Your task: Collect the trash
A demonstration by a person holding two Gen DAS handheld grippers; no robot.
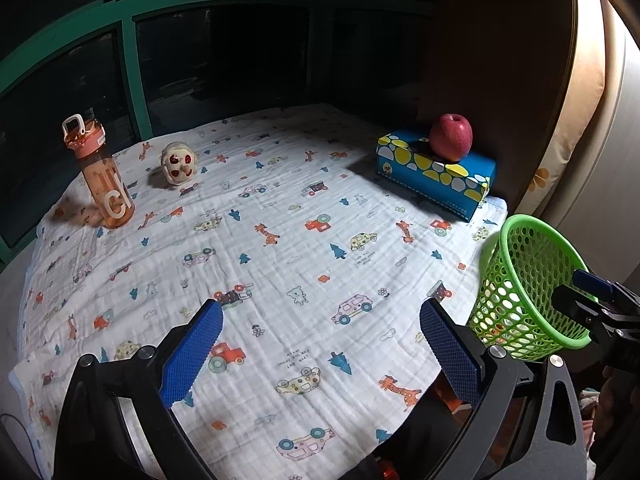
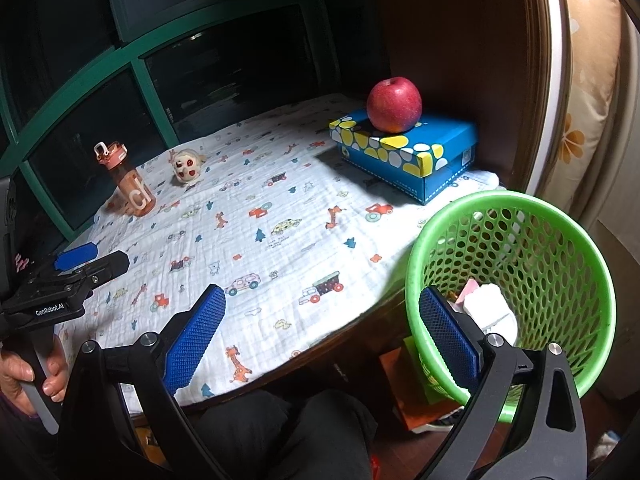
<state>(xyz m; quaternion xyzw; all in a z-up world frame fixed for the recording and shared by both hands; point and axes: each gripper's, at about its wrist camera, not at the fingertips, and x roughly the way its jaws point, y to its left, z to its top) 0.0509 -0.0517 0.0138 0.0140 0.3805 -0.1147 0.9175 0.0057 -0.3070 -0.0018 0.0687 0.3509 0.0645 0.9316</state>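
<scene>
Left wrist view: the left gripper [image 1: 320,354] hovers above the white cartoon-printed cloth [image 1: 280,264] covering the table, its blue-padded fingers [image 1: 192,354] spread wide with nothing between them and touching nothing. Far ahead of the left finger stand an orange translucent water bottle [image 1: 105,174] and, just beside it, a small cream plush toy face [image 1: 179,164]. Ahead of the right finger, a red apple [image 1: 451,137] rests on a blue tissue box with yellow and white spots [image 1: 436,176].

Right wrist view: the right gripper [image 2: 320,350] is also wide open and holds nothing. Its right finger [image 2: 450,338] sits in front of the green perforated plastic basket [image 2: 560,248], which is off the table edge and holds white crumpled paper trash [image 2: 490,306]; whether the finger touches the rim is unclear.
</scene>
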